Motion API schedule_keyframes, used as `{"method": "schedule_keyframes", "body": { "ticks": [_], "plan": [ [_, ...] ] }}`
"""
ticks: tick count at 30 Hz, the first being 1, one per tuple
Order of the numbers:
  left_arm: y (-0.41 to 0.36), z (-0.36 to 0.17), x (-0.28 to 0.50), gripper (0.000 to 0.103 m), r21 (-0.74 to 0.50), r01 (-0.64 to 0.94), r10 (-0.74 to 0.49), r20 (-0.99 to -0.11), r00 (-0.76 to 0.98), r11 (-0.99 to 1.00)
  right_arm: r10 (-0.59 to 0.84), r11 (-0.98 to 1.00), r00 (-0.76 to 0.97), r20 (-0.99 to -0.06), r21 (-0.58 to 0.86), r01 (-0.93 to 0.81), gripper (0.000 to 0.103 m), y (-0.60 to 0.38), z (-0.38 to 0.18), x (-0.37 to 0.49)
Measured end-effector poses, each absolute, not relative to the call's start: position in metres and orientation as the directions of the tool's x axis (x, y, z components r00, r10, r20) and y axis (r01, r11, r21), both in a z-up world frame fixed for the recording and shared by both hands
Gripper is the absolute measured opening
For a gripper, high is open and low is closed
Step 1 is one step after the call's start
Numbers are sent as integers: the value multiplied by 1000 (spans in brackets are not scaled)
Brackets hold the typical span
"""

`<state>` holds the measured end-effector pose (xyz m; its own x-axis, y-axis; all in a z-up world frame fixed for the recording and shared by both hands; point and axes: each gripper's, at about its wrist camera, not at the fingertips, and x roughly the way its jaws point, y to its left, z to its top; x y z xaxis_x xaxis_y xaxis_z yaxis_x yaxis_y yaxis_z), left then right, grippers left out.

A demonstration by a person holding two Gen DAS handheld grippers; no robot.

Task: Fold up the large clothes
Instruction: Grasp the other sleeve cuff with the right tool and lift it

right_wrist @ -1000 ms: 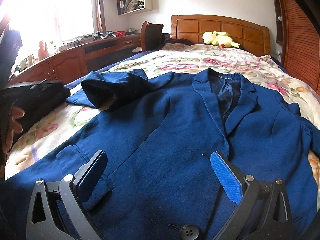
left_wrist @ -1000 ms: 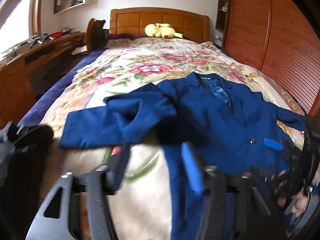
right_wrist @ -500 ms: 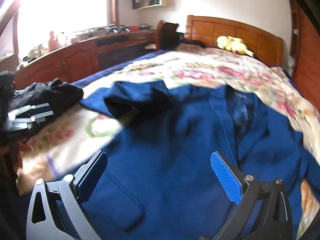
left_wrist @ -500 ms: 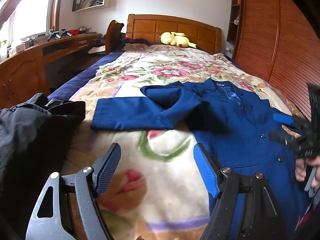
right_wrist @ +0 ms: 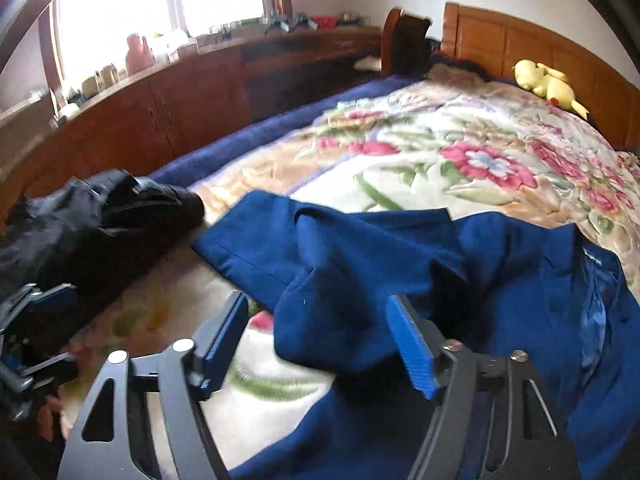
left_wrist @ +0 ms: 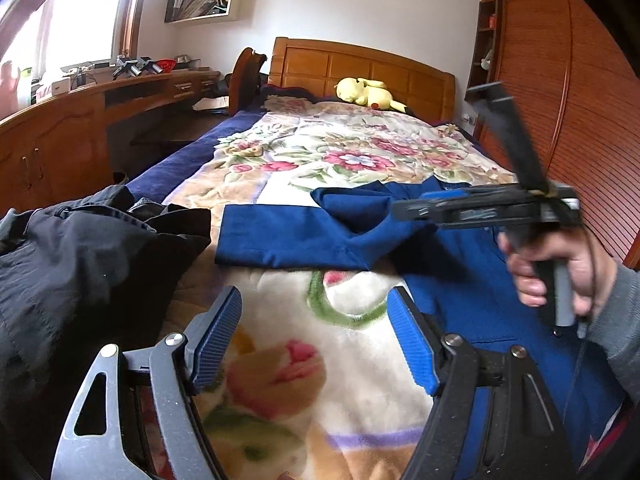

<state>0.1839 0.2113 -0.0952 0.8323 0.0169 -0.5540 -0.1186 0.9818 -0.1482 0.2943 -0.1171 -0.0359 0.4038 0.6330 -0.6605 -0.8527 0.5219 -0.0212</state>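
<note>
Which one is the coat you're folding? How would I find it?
Look at the big bed with the flowery blanket and the wooden headboard. The blue jacket lies spread near the foot, one sleeve stretched sideways. Beside it sits a crumpled black garment, but the jacket is bright blue, with a collar and buttons.

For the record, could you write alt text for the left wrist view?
The open left gripper hovers over a floral blanket, empty. Ahead lies a blue jacket, its sleeve stretched left toward a black garment.
</note>
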Motion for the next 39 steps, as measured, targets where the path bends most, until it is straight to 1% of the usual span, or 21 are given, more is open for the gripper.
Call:
{"method": "schedule_keyframes", "body": {
  "ticks": [1, 2, 3, 4, 5, 7, 11, 14, 16, 17, 19, 22, 24, 26, 28, 30, 32, 33, 35, 37, 39],
  "plan": [
    [212, -96, 184, 76, -150, -118, 15, -553, 833, 982, 607, 521, 418, -676, -58, -851, 53, -110, -39, 297],
    [211, -96, 184, 76, -152, -117, 14, -553, 833, 981, 580, 518, 433, -690, -98, -850, 34, -104, -44, 300],
    [211, -96, 184, 76, -152, -116, 13, -554, 832, 982, 561, 514, 438, -702, -119, -849, 22, -102, -47, 304],
    [210, -97, 185, 76, -154, -112, 8, -555, 832, 982, 549, 516, 443, -709, -129, -847, 8, -99, -48, 308],
    [208, -98, 187, 76, -154, -107, 3, -558, 830, 982, 541, 528, 459, -705, -141, -838, 7, -102, -47, 312],
    [204, -98, 189, 76, -152, -98, -4, -562, 827, 984, 569, 536, 461, -681, -118, -836, 7, -108, -37, 319],
    [196, -96, 193, 76, -151, -78, -20, -560, 828, 985, 597, 595, 525, -606, -104, -797, 7, -140, -15, 332],
    [193, -93, 195, 76, -150, -68, -27, -553, 833, 986, 562, 678, 598, -572, -97, -729, 7, -172, -11, 352],
    [192, -93, 196, 76, -151, -66, -29, -555, 831, 986, 503, 723, 627, -594, -107, -682, 7, -187, -23, 368],
    [193, -93, 196, 76, -153, -67, -30, -555, 831, 986, 452, 741, 637, -624, -135, -658, 7, -193, -35, 378],
    [194, -92, 198, 76, -157, -68, -31, -555, 831, 985, 404, 749, 635, -658, -160, -643, 7, -196, -52, 386],
    [195, -93, 199, 76, -157, -71, -29, -557, 830, 985, 400, 747, 645, -651, -176, -642, 12, -197, -61, 385],
    [196, -94, 199, 76, -156, -73, -26, -557, 830, 985, 418, 749, 660, -624, -175, -639, 14, -193, -57, 379],
    [198, -95, 200, 76, -156, -79, -23, -562, 827, 985, 429, 757, 678, -597, -172, -631, 17, -191, -50, 374],
    [199, -96, 200, 76, -158, -84, -20, -564, 826, 984, 422, 777, 715, -557, -185, -602, 19, -194, -44, 369],
    [202, -96, 200, 76, -161, -90, -17, -565, 825, 983, 447, 777, 729, -519, -178, -603, 23, -193, -39, 360],
    [204, -95, 201, 76, -165, -94, -16, -564, 826, 982, 480, 765, 723, -497, -167, -622, 31, -186, -38, 348],
    [204, -95, 201, 76, -166, -95, -15, -564, 826, 982, 500, 752, 711, -495, -160, -640, 34, -182, -40, 344],
    [204, -96, 202, 76, -163, -98, -12, -568, 823, 982, 536, 716, 676, -505, -151, -681, 45, -172, -45, 332],
    [205, -96, 203, 76, -154, -103, -3, -569, 822, 983, 577, 667, 620, -531, -132, -734, 51, -160, -54, 326],
    [206, -97, 202, 76, -152, -110, 3, -574, 819, 982, 600, 620, 560, -572, -111, -777, 51, -145, -69, 320]
  ]
}}
